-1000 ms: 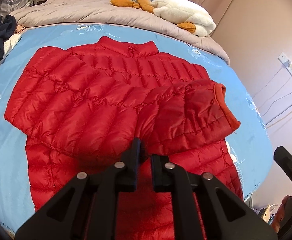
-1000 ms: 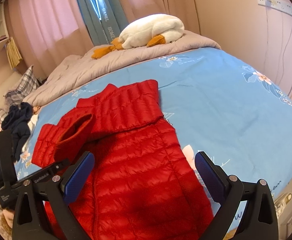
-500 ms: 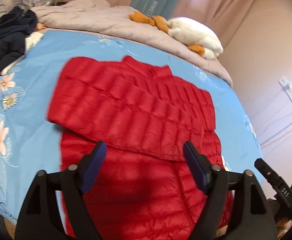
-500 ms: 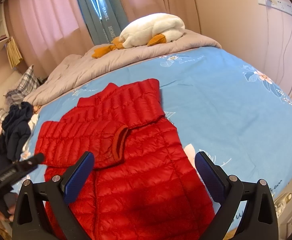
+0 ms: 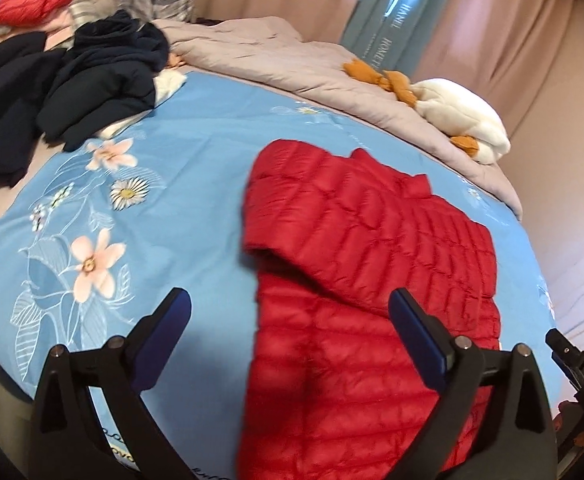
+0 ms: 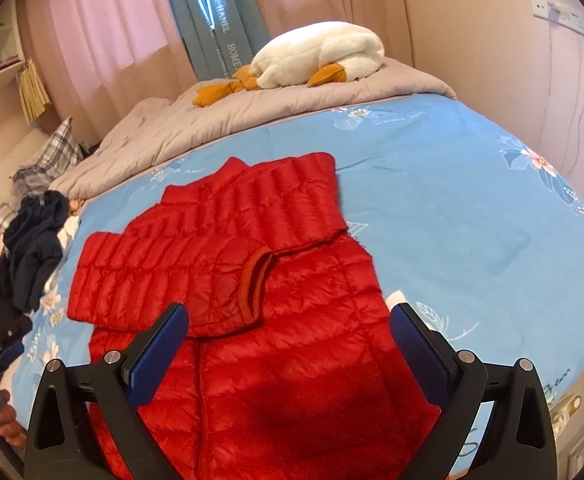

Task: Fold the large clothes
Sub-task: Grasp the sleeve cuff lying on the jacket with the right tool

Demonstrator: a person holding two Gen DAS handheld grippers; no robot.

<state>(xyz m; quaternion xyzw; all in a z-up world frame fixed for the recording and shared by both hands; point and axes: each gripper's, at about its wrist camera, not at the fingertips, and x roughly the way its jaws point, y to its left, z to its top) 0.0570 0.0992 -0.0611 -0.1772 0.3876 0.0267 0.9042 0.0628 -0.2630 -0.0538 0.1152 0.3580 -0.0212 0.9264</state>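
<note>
A red quilted puffer jacket lies on the blue flowered bed sheet, both sleeves folded across its chest. In the right wrist view the jacket shows a sleeve cuff lying on top at the middle. My left gripper is open and empty, above the jacket's lower left edge. My right gripper is open and empty, above the jacket's lower half.
A pile of dark navy clothes lies at the sheet's far left. A grey duvet and a white plush goose lie at the head of the bed. The right bed edge meets a wall with a socket strip.
My left gripper let go of the sleeve, opened, and drew back to the left. The sleeve now lies folded across the chest. The right gripper has stayed still and open.
</note>
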